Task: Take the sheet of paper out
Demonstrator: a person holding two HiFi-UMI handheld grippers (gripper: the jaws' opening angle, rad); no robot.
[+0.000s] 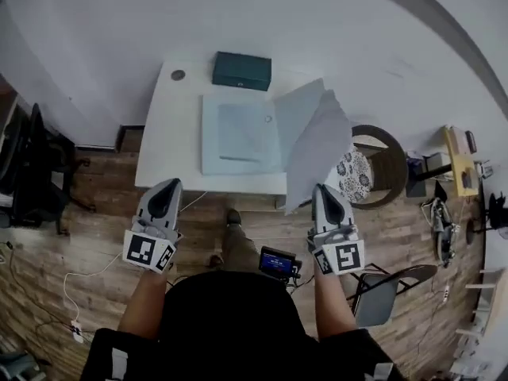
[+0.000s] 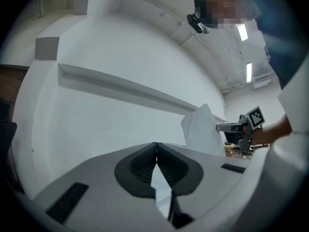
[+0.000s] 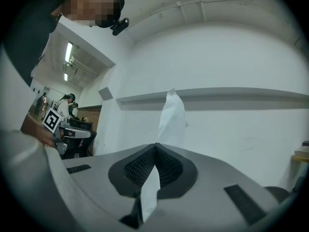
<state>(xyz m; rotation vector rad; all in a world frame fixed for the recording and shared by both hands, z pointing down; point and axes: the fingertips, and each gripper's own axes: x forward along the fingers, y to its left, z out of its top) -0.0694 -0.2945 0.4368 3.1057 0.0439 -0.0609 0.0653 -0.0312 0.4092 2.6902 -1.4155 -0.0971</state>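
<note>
— Pale paper sheet (image 1: 317,145): where was it?
— Pinched between the right gripper's (image 1: 321,187) closed fingers, its long axis running straight out beyond the tips. The left gripper's (image 1: 170,183) fingers were closed, empty.

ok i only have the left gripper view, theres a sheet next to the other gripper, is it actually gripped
Observer: Yes. In the right gripper view the right claw is shut on the sheet of paper, which sticks up past its tips.
Operator: where's the folder
Observer: The head view shows the open folder lying flat on the white table, with the sheet raised in front of its right flap.
Operator: anything else on that table
Observer: A dark green box sits at the far edge, behind the folder.
</note>
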